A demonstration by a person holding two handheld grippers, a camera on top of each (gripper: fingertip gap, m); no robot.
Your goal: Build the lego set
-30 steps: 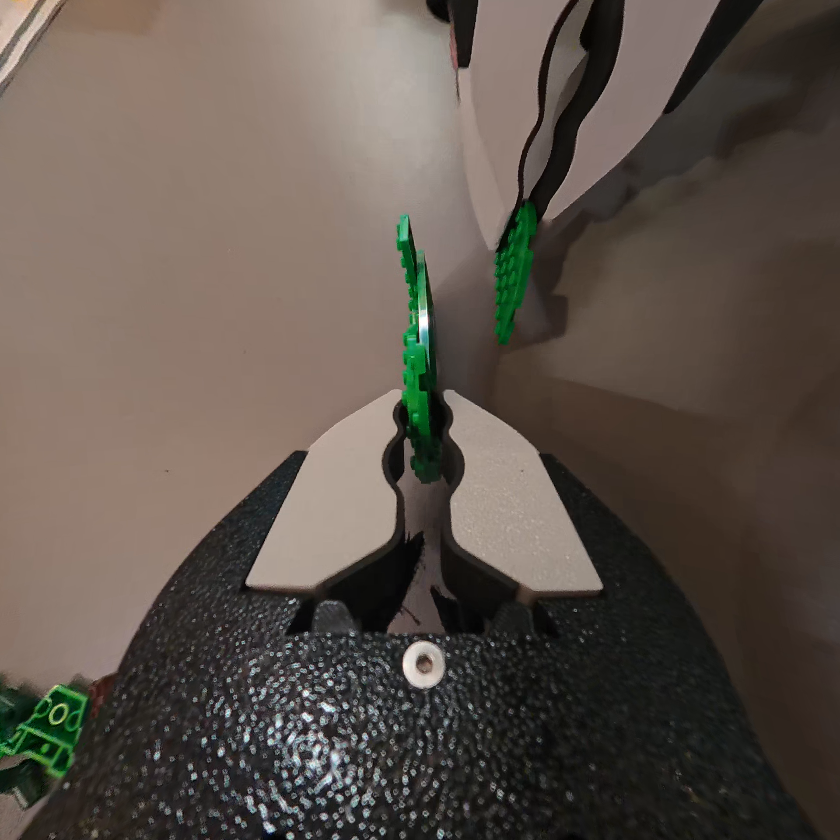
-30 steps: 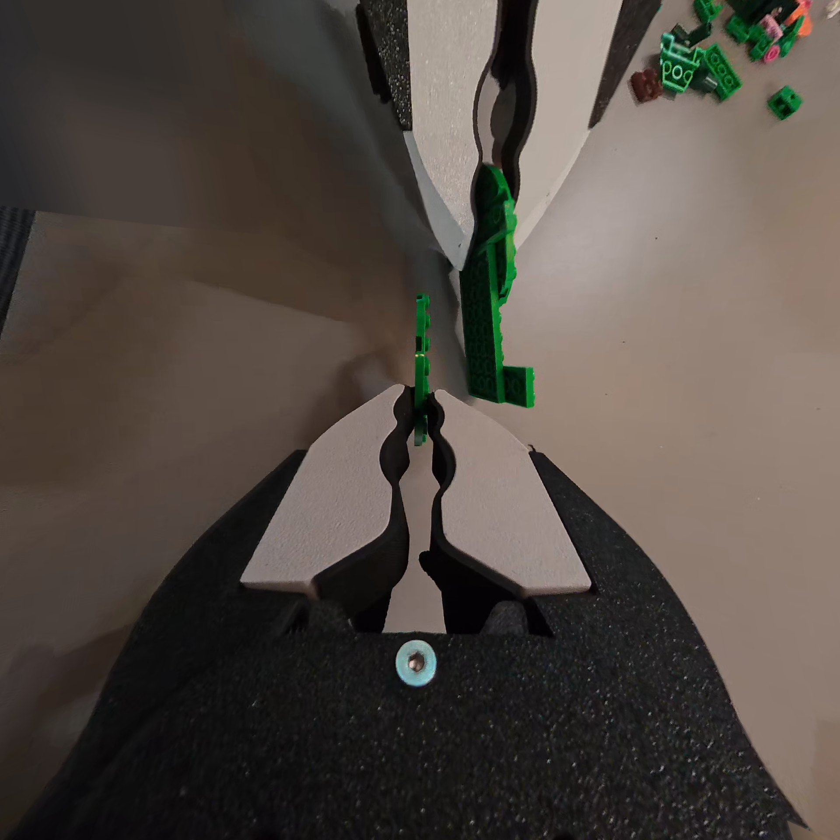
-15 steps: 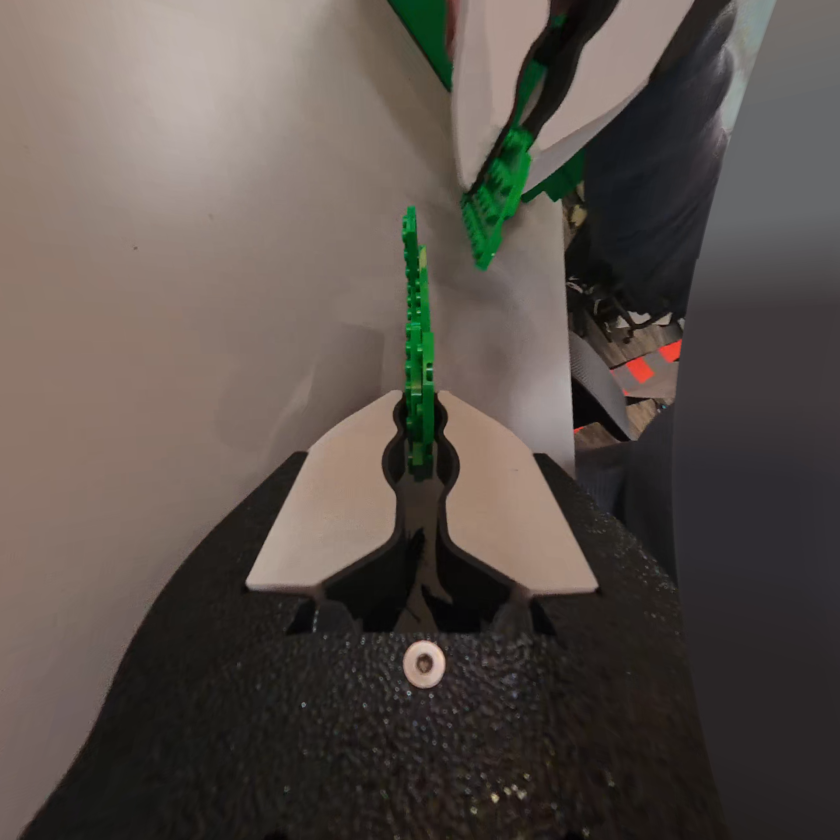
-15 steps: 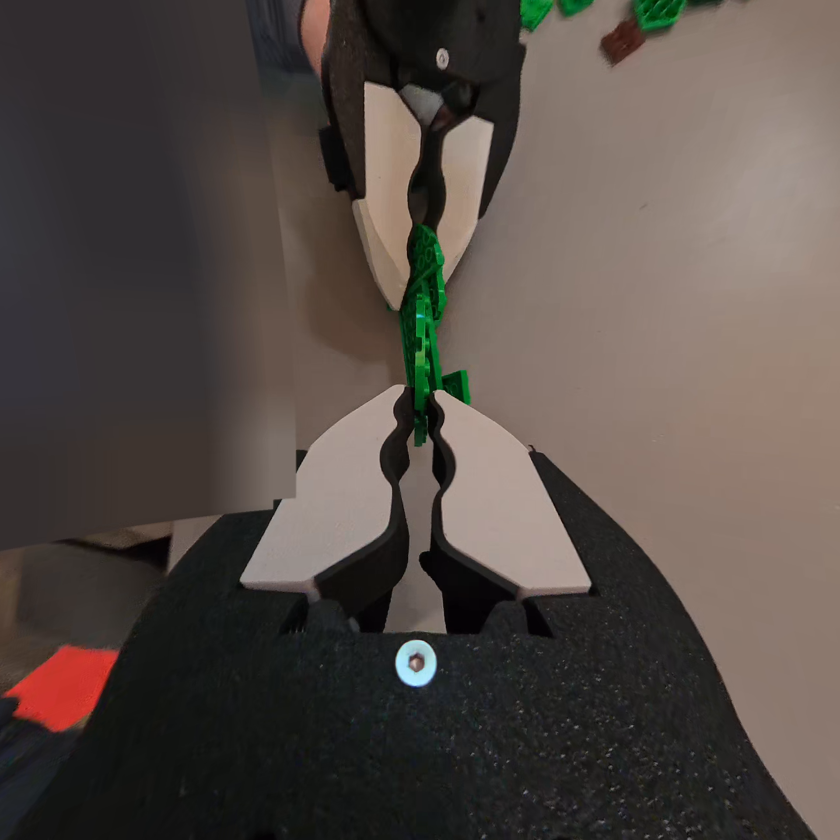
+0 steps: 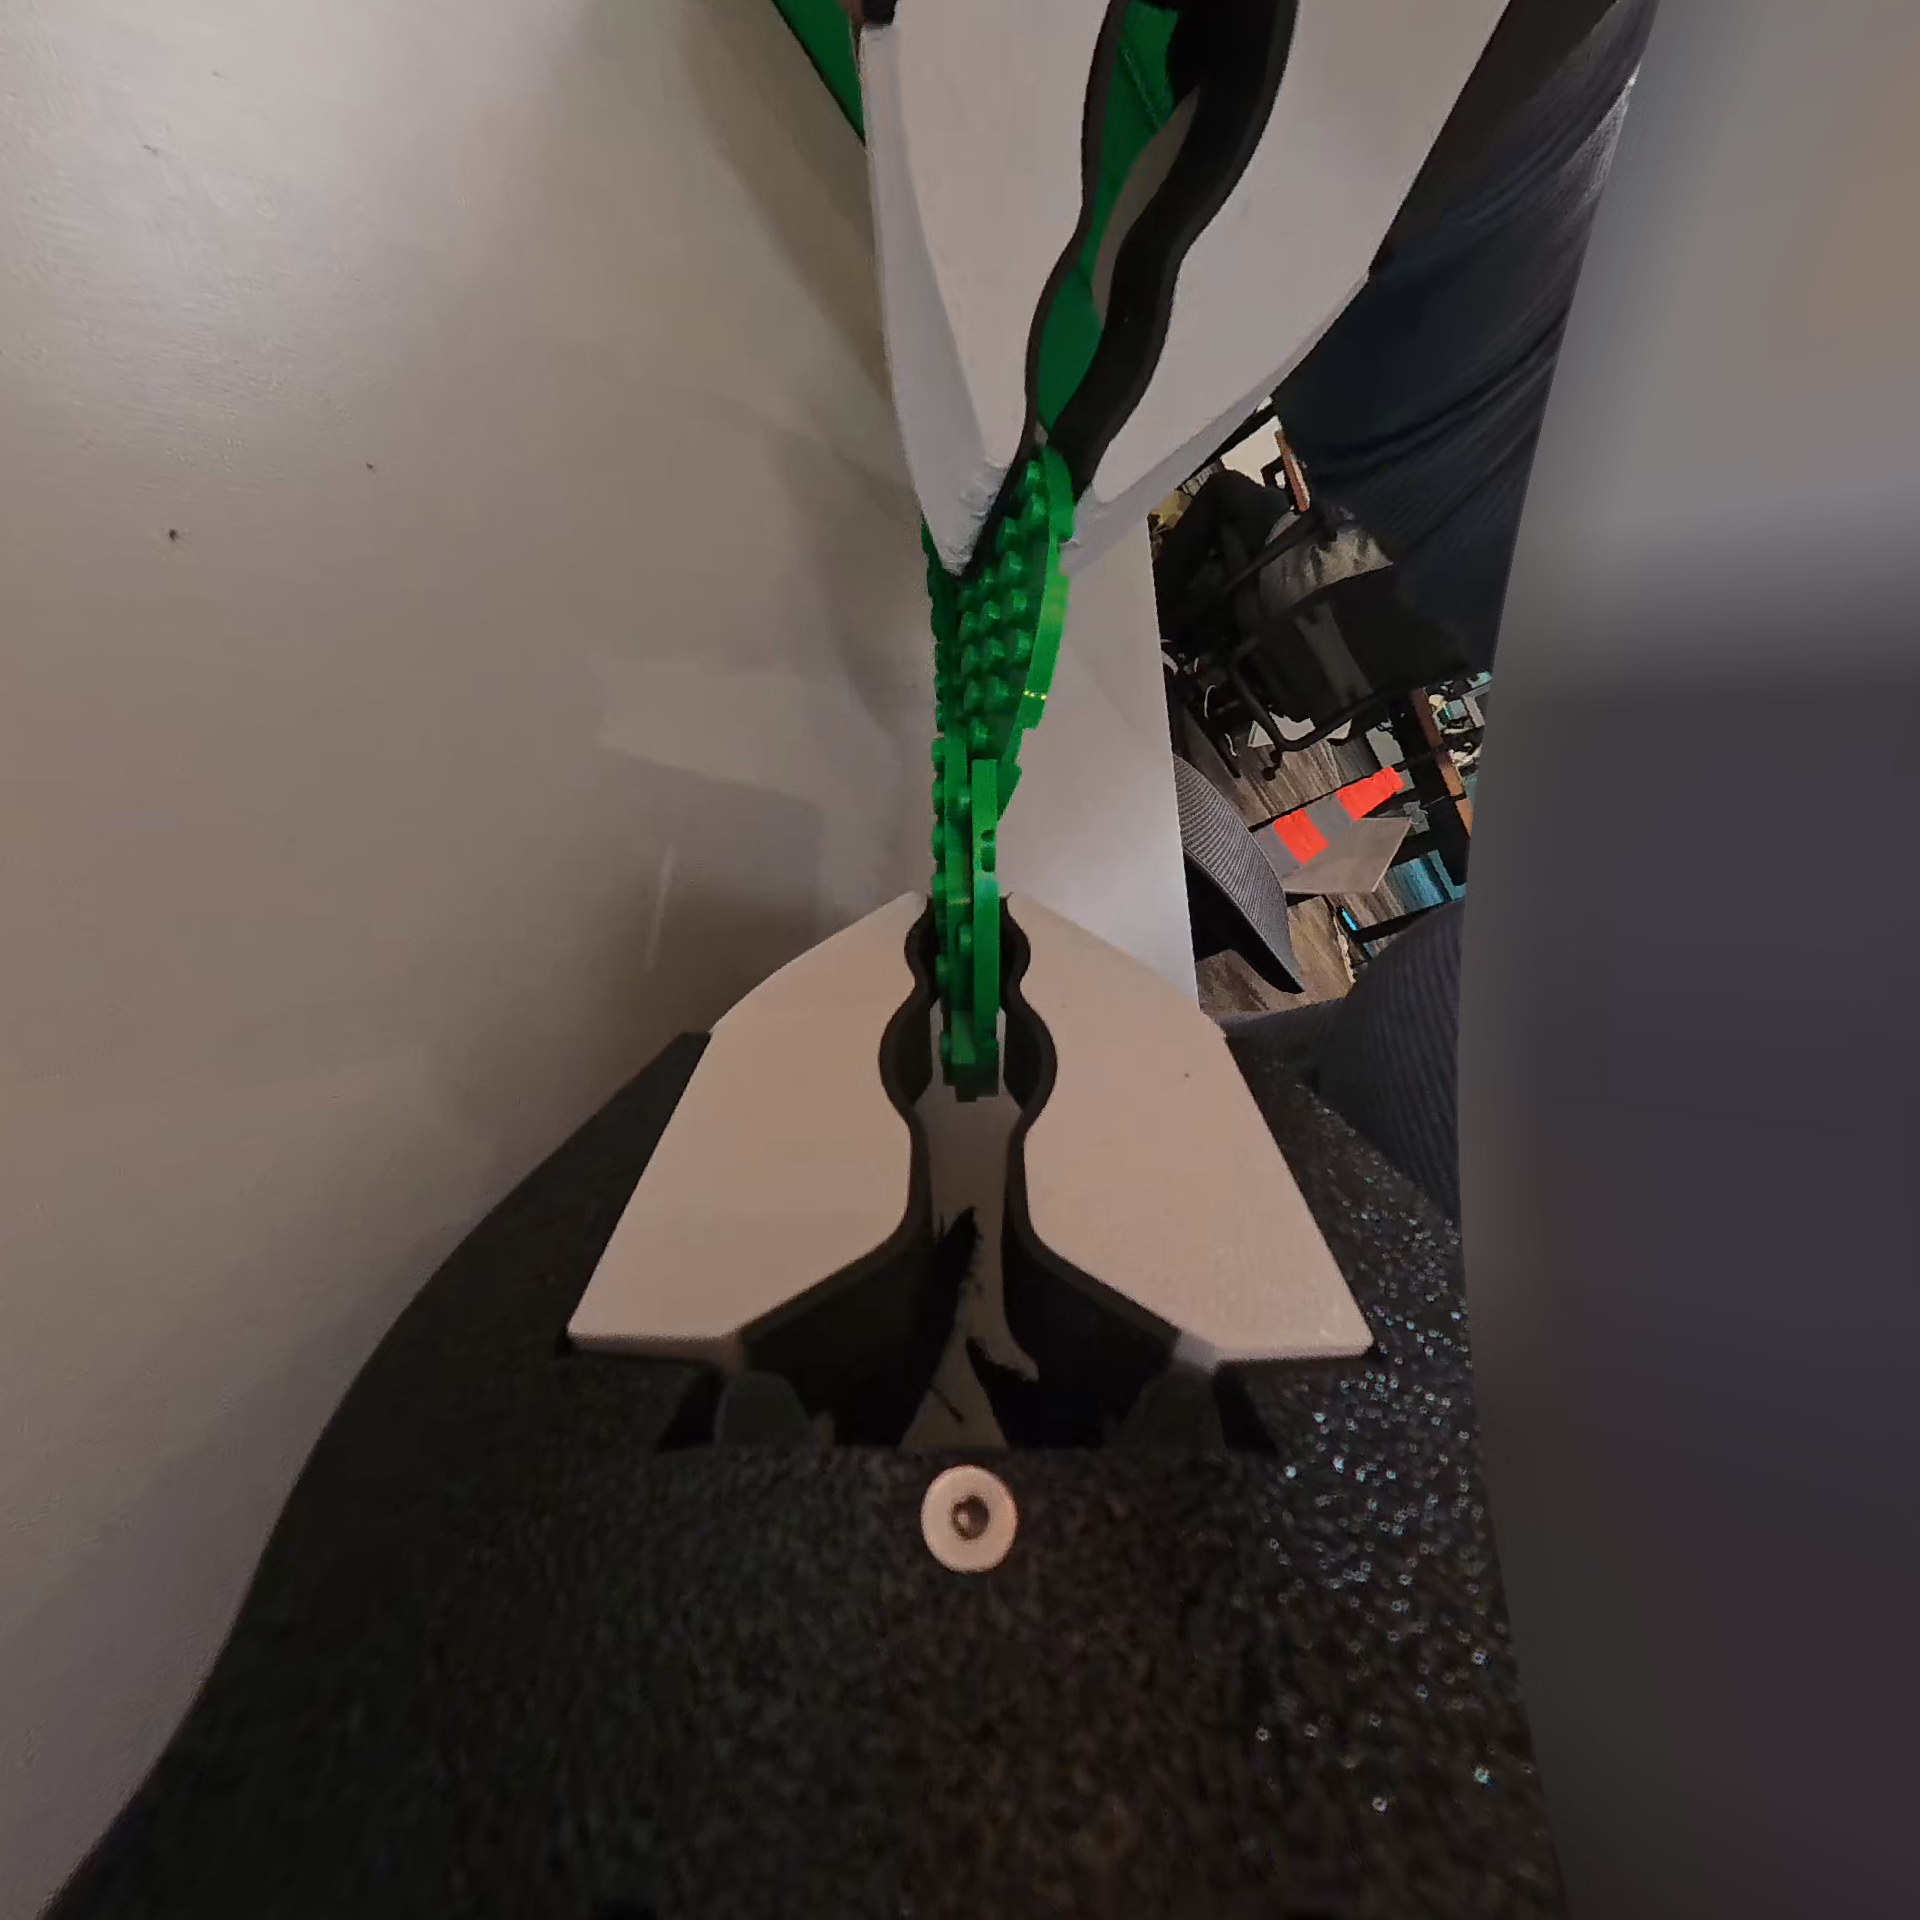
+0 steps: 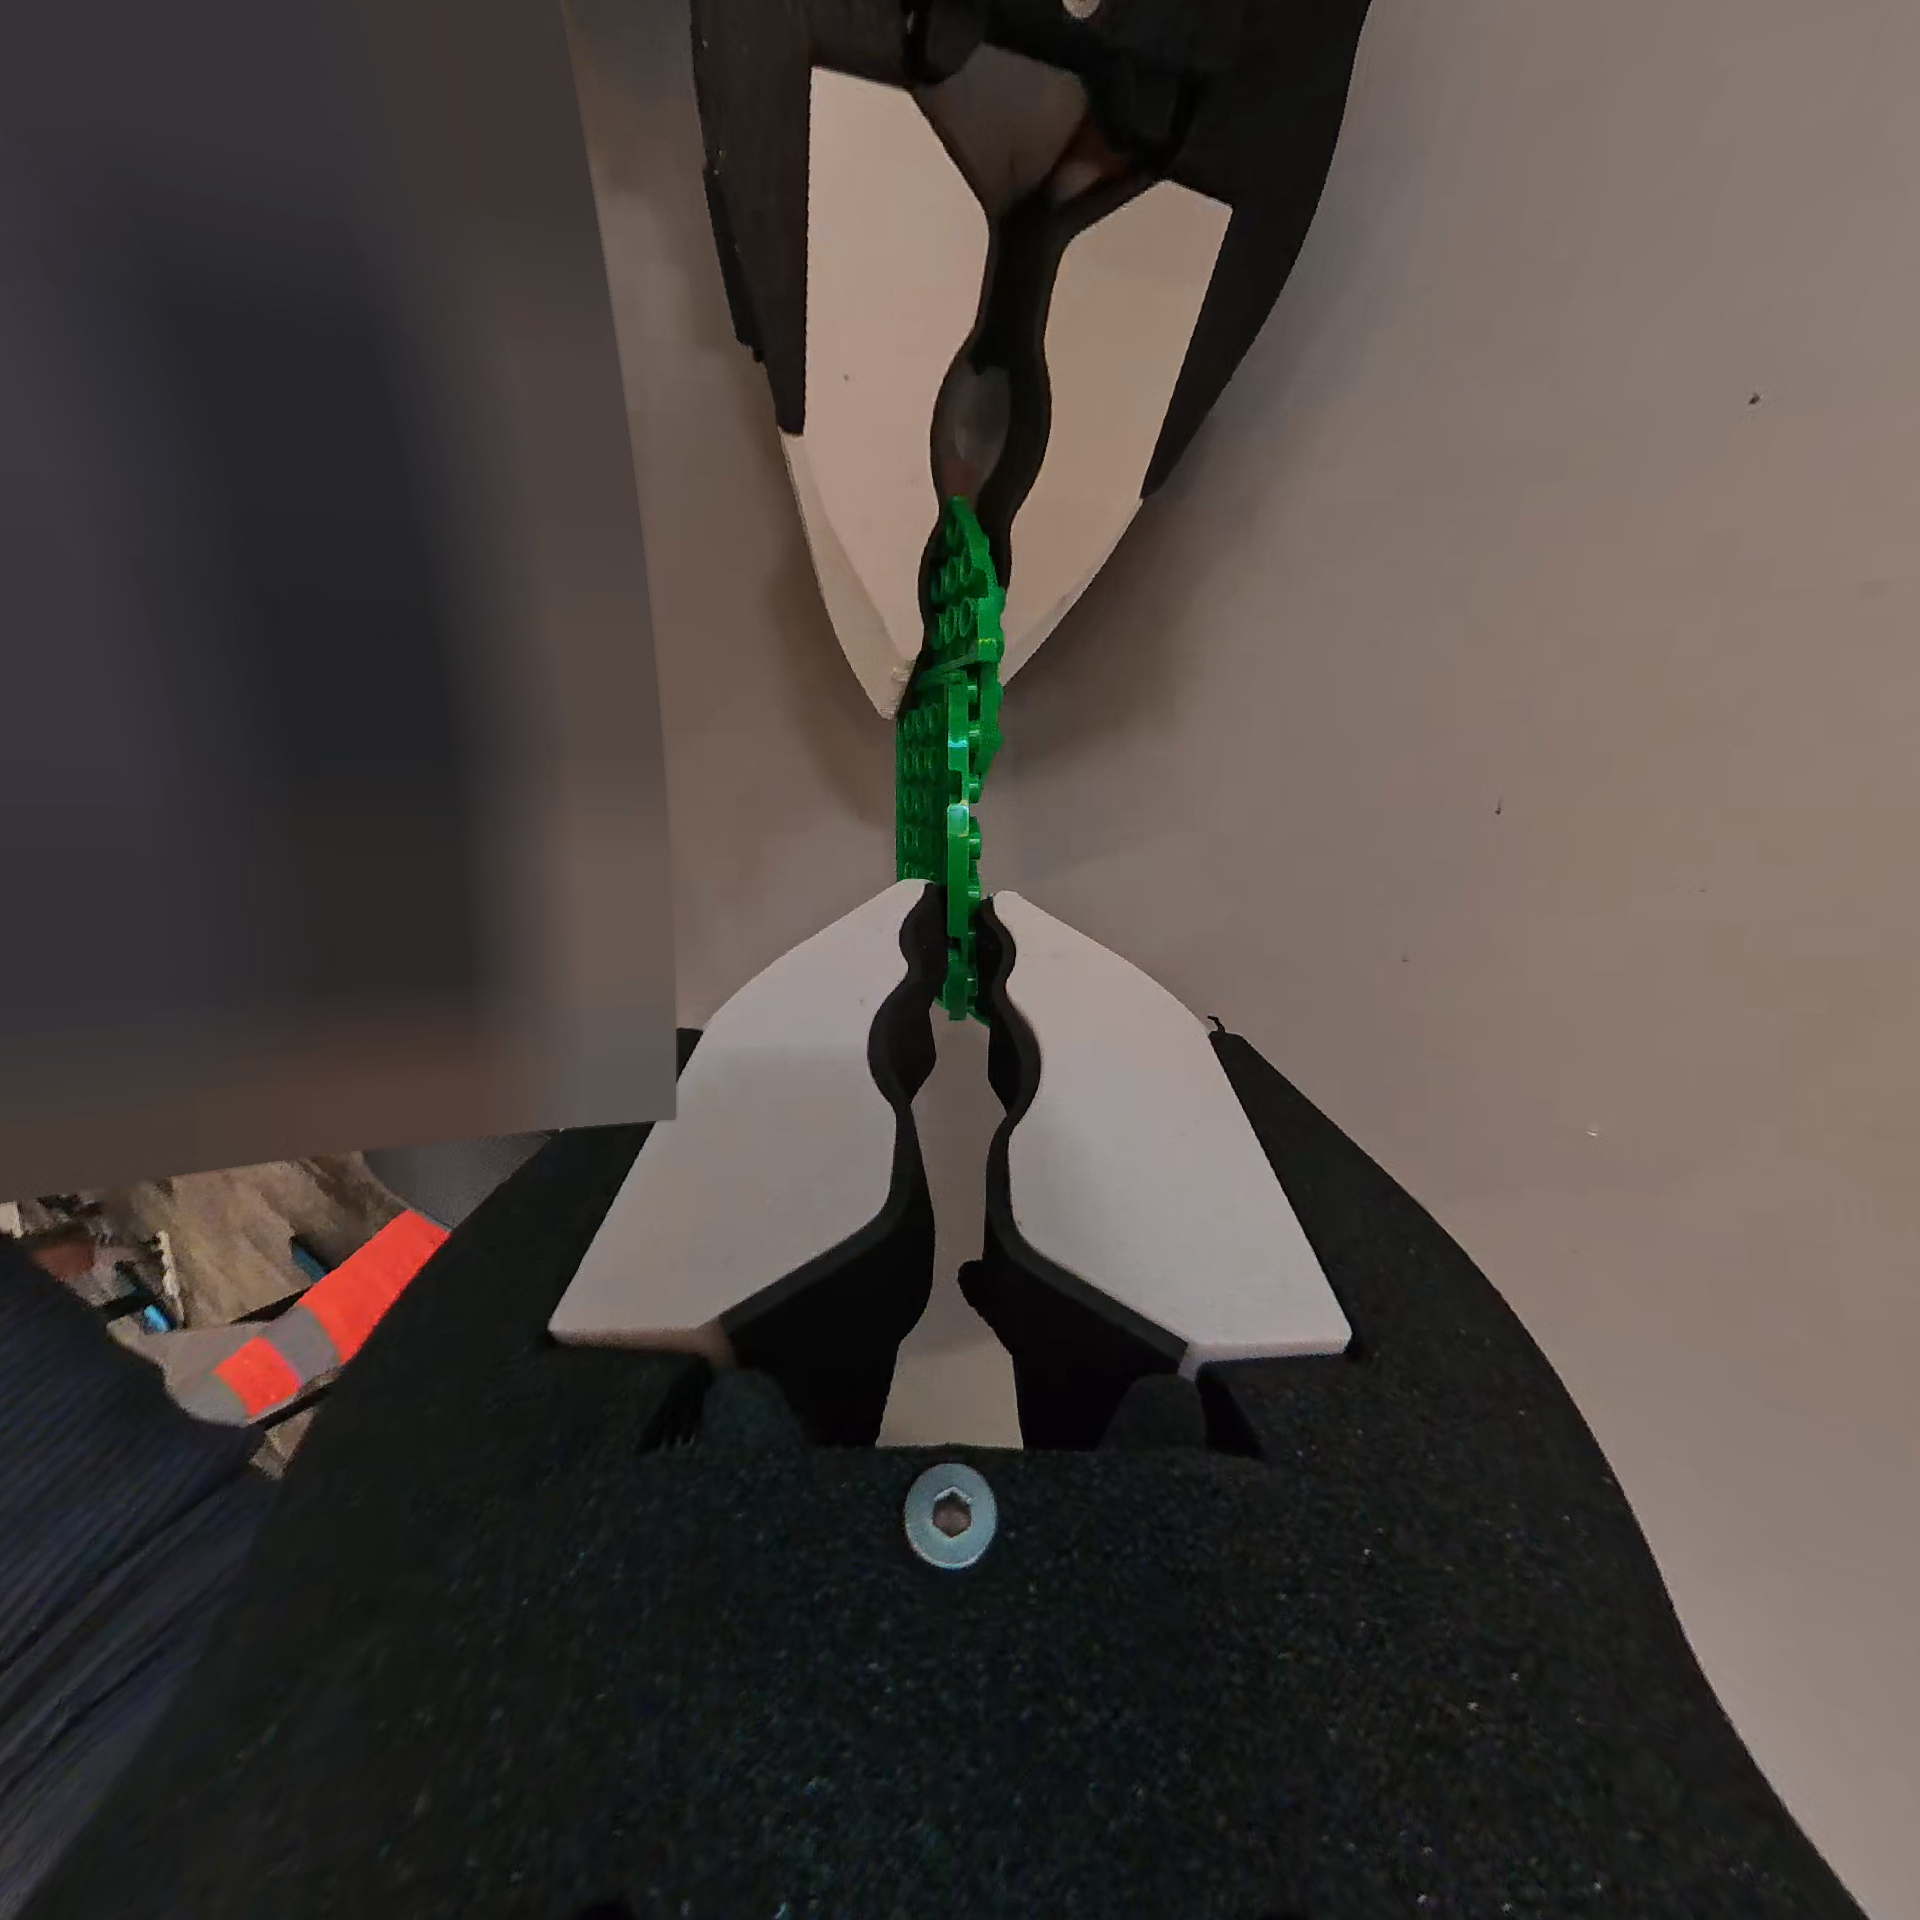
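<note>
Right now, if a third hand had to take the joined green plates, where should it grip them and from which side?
Probably the bare middle of the green plates, pinched across their thin flat faces from the side. Both ends are taken: the left tongs and the right tongs are shut on them.

- We see two green studded Lego plates [image 5: 987,665] pressed together edge-on, overlapping between both tools.
- The near plate [image 6: 961,831] stands upright, above the tabletop [image 6: 1455,727].

Your gripper fingers [image 5: 790,1132] are pale grey with black pads; bodies are speckled black. Lego plates [image 5: 982,727] are bright green. The table [image 6: 1558,727] is plain beige-grey.
</note>
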